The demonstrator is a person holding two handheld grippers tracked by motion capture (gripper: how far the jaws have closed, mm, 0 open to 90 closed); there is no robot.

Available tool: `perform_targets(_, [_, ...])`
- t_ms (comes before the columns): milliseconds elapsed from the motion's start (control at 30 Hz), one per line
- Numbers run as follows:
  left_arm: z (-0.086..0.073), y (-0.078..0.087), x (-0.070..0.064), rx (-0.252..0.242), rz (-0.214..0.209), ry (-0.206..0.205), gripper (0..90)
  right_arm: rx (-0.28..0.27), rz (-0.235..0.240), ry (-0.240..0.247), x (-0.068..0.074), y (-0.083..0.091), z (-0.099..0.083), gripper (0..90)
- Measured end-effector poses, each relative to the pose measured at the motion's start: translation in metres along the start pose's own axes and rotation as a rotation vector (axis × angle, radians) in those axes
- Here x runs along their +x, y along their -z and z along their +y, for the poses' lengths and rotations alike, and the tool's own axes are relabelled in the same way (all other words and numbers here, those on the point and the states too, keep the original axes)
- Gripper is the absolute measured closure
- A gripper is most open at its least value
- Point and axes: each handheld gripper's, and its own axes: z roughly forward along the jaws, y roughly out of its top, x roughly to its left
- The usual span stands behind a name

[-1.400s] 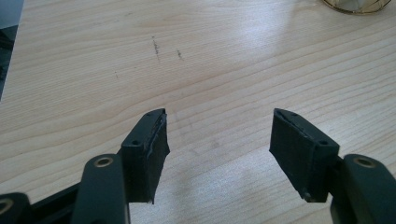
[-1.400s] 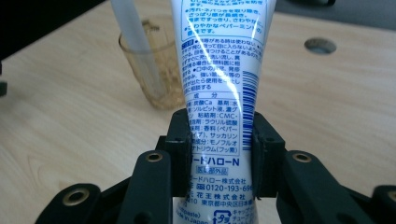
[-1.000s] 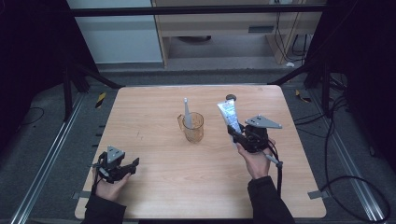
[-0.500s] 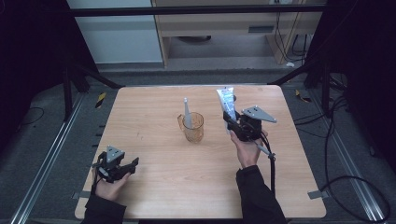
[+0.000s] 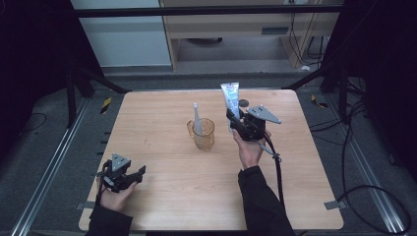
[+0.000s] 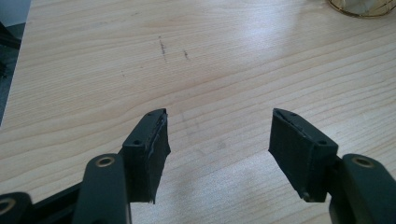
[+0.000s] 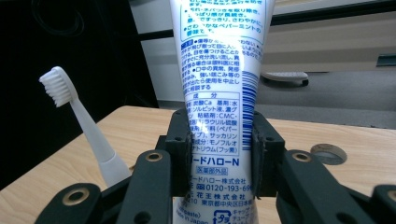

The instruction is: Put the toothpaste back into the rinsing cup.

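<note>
My right gripper (image 5: 235,119) is shut on a white and blue toothpaste tube (image 5: 230,99), held upright above the table right of centre. In the right gripper view the tube (image 7: 218,84) stands clamped between the two black jaws of the gripper (image 7: 220,154). A clear amber cup (image 5: 203,134) stands at the table's middle with a white toothbrush (image 5: 196,120) upright in it, bristles up; the toothbrush (image 7: 84,126) shows left of the tube. My left gripper (image 5: 134,175) rests open near the front left corner; the left gripper view shows that gripper (image 6: 218,135) holding nothing over bare wood.
A small round dark cap (image 5: 243,103) lies on the wooden table (image 5: 162,108) behind the right gripper; the cap (image 7: 328,153) shows at the right. A cable (image 5: 276,167) trails from the right gripper toward the front edge. Black frame legs flank the table.
The right gripper has carried the toothpaste tube left and toward the far side, closer to the cup, and stood it more upright. The left gripper has stayed put.
</note>
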Motion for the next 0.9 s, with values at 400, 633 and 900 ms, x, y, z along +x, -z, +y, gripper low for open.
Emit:
perform_targets(400, [0.000,0.000,0.000,0.000,-0.002,0.002,36.8,-0.026,0.014,-0.015,0.011,-0.033,-0.001,66.3])
perform_targets(633, [0.000,0.000,0.000,0.000,0.000,0.001,36.8,-0.047,0.007,-0.020,0.017,-0.043,-0.001,66.3])
perform_targets(900, [0.000,-0.001,0.000,0.001,-0.003,0.001,36.8,-0.066,0.011,-0.028,0.026,-0.054,-0.007,66.3])
